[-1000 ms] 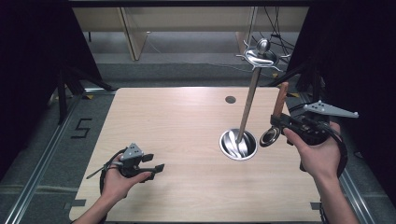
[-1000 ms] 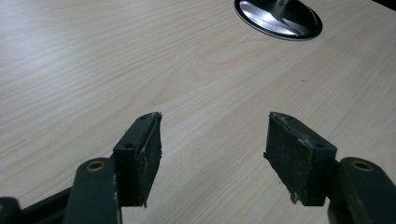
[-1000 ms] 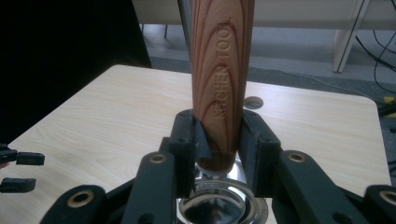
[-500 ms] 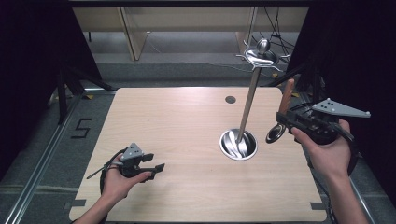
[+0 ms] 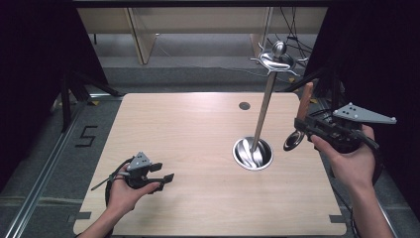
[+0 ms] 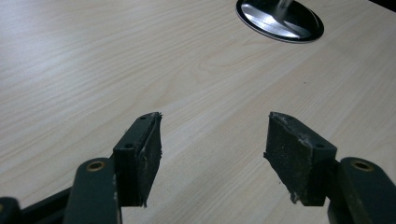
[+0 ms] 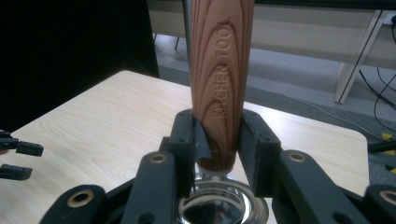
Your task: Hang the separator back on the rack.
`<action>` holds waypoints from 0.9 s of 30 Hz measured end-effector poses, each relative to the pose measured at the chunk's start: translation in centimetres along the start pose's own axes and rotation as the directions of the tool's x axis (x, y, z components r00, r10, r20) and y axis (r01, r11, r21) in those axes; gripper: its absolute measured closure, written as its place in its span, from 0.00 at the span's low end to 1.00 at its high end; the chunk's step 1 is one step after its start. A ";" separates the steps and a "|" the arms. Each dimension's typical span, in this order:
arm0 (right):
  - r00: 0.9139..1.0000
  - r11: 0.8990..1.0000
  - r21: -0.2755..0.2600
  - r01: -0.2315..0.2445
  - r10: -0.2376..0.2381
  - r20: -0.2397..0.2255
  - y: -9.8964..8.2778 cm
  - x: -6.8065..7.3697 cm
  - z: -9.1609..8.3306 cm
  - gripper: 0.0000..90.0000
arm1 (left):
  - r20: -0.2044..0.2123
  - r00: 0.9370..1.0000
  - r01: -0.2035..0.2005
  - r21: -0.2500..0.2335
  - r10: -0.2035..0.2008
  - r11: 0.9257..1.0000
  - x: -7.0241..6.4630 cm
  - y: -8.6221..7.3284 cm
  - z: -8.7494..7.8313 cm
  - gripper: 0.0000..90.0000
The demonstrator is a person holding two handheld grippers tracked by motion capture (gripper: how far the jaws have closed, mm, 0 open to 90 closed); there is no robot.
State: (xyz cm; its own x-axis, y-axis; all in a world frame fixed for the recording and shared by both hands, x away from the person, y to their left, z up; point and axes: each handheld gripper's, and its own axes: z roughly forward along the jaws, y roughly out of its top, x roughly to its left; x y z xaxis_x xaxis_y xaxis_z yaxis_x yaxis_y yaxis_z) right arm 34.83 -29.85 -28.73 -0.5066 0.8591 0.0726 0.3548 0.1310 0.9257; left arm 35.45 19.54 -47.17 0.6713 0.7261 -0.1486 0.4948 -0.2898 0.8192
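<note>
Right gripper view: my right gripper (image 7: 217, 140) has its jaws closed on the low end of a wooden-handled kitchen utensil (image 7: 222, 79), just above the metal ferrule, handle standing up, shiny metal head hanging below. High view puts the same right gripper (image 5: 303, 125) lifted off the wooden table (image 5: 188, 129), just past its right edge, right of the hanging stand (image 5: 262, 114) whose round steel base (image 5: 252, 152) sits on the right half of the table.

Risk, as I judge it: the grip sits near the ferrule, with the long handle above and the head below, so the utensil may pivot between the pads if I tilt or swing quickly. It is off the table edge, so a slip means it drops to the floor. Swinging back inward could knock the thin stand pole and tip it.

Left gripper (image 5: 148, 174) rests low at the near-left of the table, jaws wide apart, holding nothing; the left gripper view confirms bare tabletop between the pads (image 6: 144, 154).

Versus a second ago: right hand has moved outward and up, away from the stand base. Left gripper unchanged.
</note>
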 end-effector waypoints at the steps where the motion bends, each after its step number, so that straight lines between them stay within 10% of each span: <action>1: 1.000 1.000 0.011 -0.003 0.003 -0.001 0.2 0.1 -0.1 0.77 | -0.002 1.000 0.002 0.002 -0.002 1.000 0.0 0.0 0.0 0.39; 27: 0.997 0.997 -0.020 0.070 -0.071 -0.014 2.2 0.1 0.2 0.77 | -0.011 1.000 0.004 -0.012 -0.005 1.000 0.1 0.0 -0.1 0.39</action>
State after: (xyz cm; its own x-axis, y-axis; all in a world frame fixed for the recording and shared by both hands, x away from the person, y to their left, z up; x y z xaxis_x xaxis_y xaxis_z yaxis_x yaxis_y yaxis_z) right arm 35.67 -29.39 -26.75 -0.5418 0.8404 0.0123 0.3025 0.1813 0.9357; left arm 35.40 19.66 -47.10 0.6630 0.7341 -0.1464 0.4911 -0.2790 0.8252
